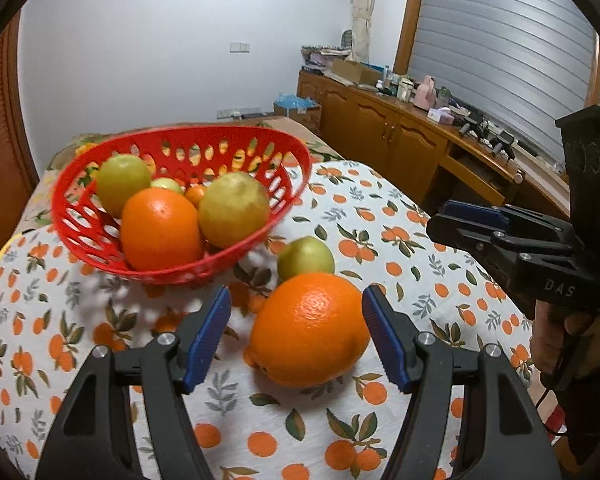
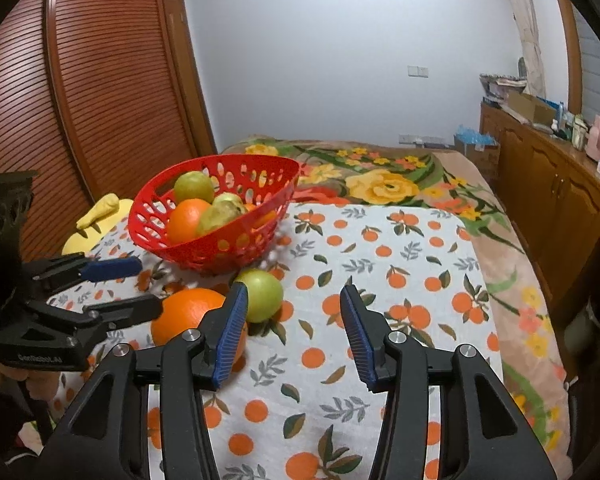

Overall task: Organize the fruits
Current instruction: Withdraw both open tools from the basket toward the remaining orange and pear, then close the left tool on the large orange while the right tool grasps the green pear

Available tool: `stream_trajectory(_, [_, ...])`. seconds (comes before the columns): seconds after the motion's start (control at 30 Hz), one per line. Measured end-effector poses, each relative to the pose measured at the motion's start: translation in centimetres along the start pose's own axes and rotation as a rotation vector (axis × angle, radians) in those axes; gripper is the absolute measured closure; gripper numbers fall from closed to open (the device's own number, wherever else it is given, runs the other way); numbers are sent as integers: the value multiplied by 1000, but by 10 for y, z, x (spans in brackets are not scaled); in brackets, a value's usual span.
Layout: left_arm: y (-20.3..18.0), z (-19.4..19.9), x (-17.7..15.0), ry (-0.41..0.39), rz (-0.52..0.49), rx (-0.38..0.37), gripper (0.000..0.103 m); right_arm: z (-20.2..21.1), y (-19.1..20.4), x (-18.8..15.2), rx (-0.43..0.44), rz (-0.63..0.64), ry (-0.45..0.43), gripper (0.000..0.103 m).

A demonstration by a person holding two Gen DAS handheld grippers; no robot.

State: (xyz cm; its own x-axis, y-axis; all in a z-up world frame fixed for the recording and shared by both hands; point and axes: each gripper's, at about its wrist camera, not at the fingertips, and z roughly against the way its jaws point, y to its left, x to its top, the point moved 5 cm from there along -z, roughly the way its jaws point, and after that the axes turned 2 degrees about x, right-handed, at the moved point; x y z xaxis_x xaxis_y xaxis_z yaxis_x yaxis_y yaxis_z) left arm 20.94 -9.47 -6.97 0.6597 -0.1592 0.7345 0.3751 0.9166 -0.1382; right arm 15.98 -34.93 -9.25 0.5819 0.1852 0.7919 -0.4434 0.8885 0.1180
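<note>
Two grippers, one basket and two loose fruits, listed left to right. Red basket (image 1: 180,204): perforated plastic, standing at the far left of the orange-print cloth (image 1: 400,240) that covers the surface; it holds an orange (image 1: 160,228), several green-yellow fruits, the largest (image 1: 234,208) against the basket's right wall, and a small orange fruit partly hidden behind them. Left gripper (image 1: 296,336): fingers spread wide, blue pads facing inward; the large loose orange (image 1: 310,328) lies on the cloth between them, nearer the right pad, with a clear gap to the left pad; contact with the right pad cannot be judged. Green fruit (image 1: 306,258): on the cloth just behind the loose orange, touching or nearly touching it, just right of the basket's foot. Right gripper (image 2: 294,336): fingers spread, nothing between them but bare cloth; the loose orange and green fruit lie to its left, the orange partly hidden behind the left finger. Floral blanket (image 2: 384,184): beyond the cloth. Wooden cabinet (image 2: 548,184): far right.
</note>
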Motion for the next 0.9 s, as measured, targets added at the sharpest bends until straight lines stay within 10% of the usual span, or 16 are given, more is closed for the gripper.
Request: stream_trajectory(0.9, [-14, -47, -19, 123, -10, -63, 17, -10, -8, -13, 4, -20, 27, 50])
